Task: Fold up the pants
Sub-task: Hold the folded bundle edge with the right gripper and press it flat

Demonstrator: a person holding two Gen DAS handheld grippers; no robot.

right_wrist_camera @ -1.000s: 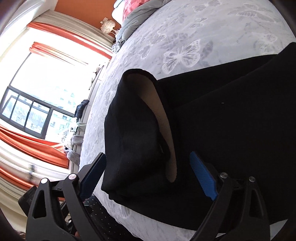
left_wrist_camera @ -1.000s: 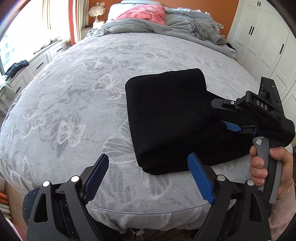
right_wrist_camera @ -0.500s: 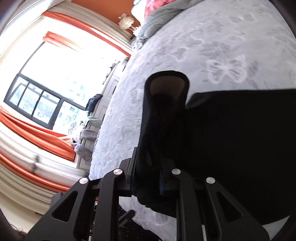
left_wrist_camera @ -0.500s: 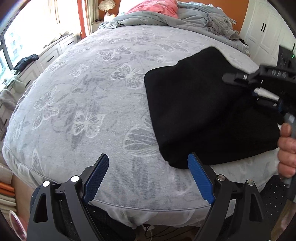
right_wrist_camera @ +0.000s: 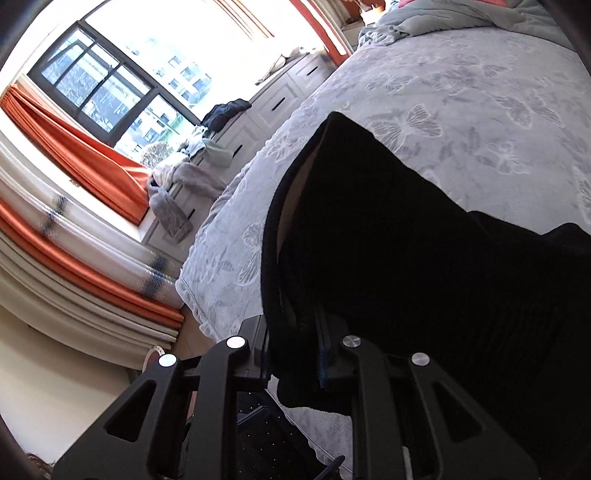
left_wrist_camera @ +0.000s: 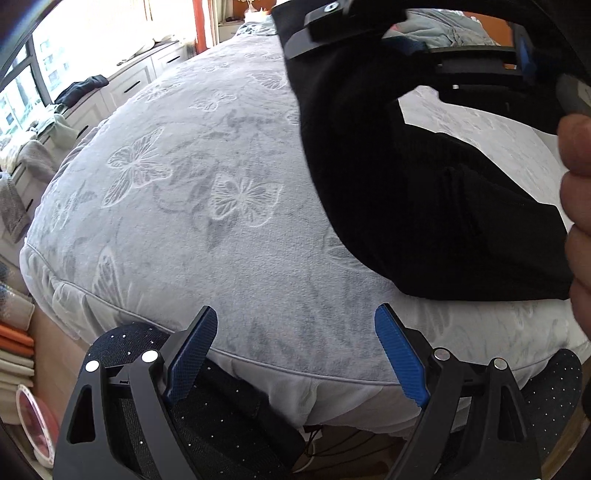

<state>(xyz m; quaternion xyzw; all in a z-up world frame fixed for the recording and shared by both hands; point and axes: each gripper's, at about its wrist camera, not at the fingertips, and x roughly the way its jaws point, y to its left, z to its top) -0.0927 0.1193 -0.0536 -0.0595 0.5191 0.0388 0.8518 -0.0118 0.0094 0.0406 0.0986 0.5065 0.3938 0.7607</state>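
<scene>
Black pants [left_wrist_camera: 424, 206] lie folded on the grey butterfly-print bed [left_wrist_camera: 177, 177], one end lifted off it. My right gripper [right_wrist_camera: 291, 347] is shut on that raised edge, and the pants [right_wrist_camera: 406, 258] drape away from its fingers towards the mattress. In the left wrist view the right gripper [left_wrist_camera: 303, 40] sits high at the top with the cloth hanging from it, and a hand [left_wrist_camera: 576, 184] holds its handle at the right edge. My left gripper [left_wrist_camera: 295, 354] stands open over the near edge of the bed, left of the pants, with nothing between its blue pads [left_wrist_camera: 192, 354].
White drawers [right_wrist_camera: 258, 114] under the window carry loose clothes [right_wrist_camera: 192, 170], beside orange curtains [right_wrist_camera: 85, 158]. A crumpled grey duvet [right_wrist_camera: 443, 18] lies at the bed's head. Dark dotted fabric [left_wrist_camera: 229, 406] of the person shows below the mattress edge.
My right gripper shut on the pants' edge and carried it up and across, so that end now hangs in the air. My left gripper, still open, moved back to the bed's near edge.
</scene>
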